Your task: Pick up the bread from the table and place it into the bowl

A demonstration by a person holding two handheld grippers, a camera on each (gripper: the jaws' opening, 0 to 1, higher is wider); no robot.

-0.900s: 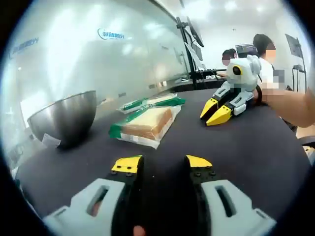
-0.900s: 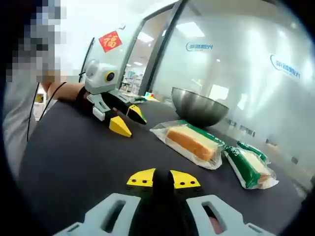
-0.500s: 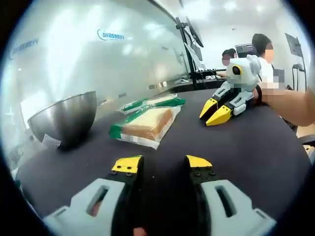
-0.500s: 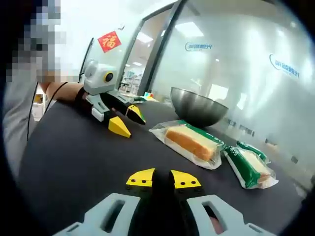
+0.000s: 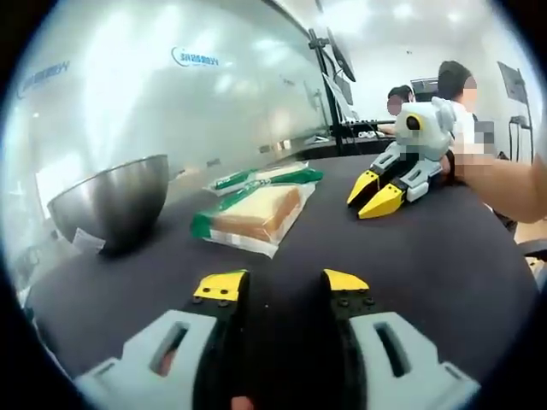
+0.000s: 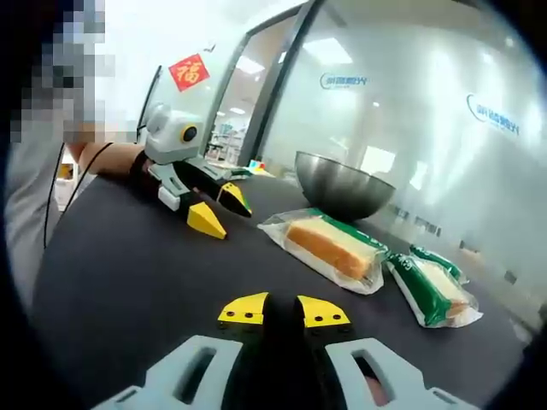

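In the left gripper view, the left tongs [image 5: 282, 286] rise from the bottom edge with their yellow-tipped jaws held well apart, a wide dark gap between them, nothing gripped. The same tongs show in the right gripper view at upper left, jaws spread and pointing down toward the tabletop [image 6: 128, 290], with the person's forearm [image 6: 102, 158] behind them. The right tongs [image 6: 283, 311] show their own jaws drawn nearly together, only a narrow slit between the yellow tips, empty. In the left gripper view they sit at upper right, tips low over the tabletop, held by the person's hand [image 5: 479, 154].
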